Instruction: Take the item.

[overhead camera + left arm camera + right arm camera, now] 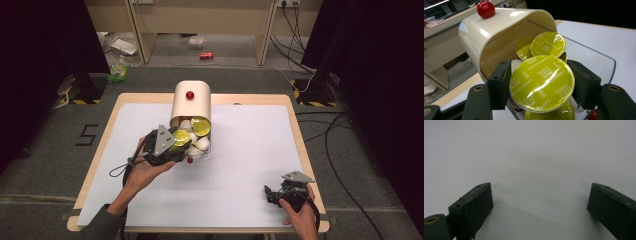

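White table sheet (240, 165) broad, bare between my hands. Cream bin (192, 102) with red knob (190, 95) at centre-back. My left gripper (541, 85) at bin mouth, jaws clamped on yellow-green capsule (541, 83); "Cappuccino" print legible from left gripper view alone. More capsules (547, 43) behind, partly hidden. My right gripper (540, 202) near front-right edge, jaws wide, empty.

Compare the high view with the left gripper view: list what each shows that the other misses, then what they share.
High view alone: the right hand-held gripper with its jaws apart, resting near the table's front right corner, plus the floor cables and a red can. Left gripper view alone: the CAPPUCCINO print on the yellow-lidded capsule between the left hand-held gripper's jaws. Both: the cream container with its red knob and more capsules inside.
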Demonstrator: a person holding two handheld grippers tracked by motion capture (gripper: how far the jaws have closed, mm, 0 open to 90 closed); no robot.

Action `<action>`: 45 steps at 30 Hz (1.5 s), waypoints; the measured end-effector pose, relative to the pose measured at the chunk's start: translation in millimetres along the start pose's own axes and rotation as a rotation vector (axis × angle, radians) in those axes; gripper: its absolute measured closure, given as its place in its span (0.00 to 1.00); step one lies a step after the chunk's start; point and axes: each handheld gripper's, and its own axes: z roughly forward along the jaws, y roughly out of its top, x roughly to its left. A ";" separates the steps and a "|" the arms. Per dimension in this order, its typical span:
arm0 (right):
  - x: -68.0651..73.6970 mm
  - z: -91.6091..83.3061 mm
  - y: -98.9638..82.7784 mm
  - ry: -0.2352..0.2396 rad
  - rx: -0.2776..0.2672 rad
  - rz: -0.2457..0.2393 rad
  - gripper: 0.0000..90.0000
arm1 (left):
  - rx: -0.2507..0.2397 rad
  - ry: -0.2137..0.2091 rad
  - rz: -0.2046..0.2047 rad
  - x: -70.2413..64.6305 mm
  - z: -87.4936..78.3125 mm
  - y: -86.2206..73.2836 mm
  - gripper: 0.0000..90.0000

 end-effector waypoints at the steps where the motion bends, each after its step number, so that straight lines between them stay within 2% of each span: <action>1: -0.2 0.0 0.0 -0.001 0.000 -0.002 0.07 | -0.008 0.003 0.004 0.7 -3.4 1.5 0.43; 16: 0.0 0.0 0.0 0.000 0.000 -0.001 0.07 | -0.040 0.021 -0.019 13.9 -23.4 3.2 0.43; 20: -0.1 0.0 -0.1 -0.001 0.000 -0.002 0.07 | -0.036 0.039 -0.030 20.6 -26.8 -0.9 0.43; 27: 0.0 0.0 0.0 0.000 0.000 0.000 0.07 | -0.052 0.070 -0.071 33.6 -35.3 -7.8 0.43; 45: 0.0 0.0 0.0 0.000 0.000 -0.002 0.07 | -0.034 0.142 -0.117 56.0 -41.2 -29.8 0.43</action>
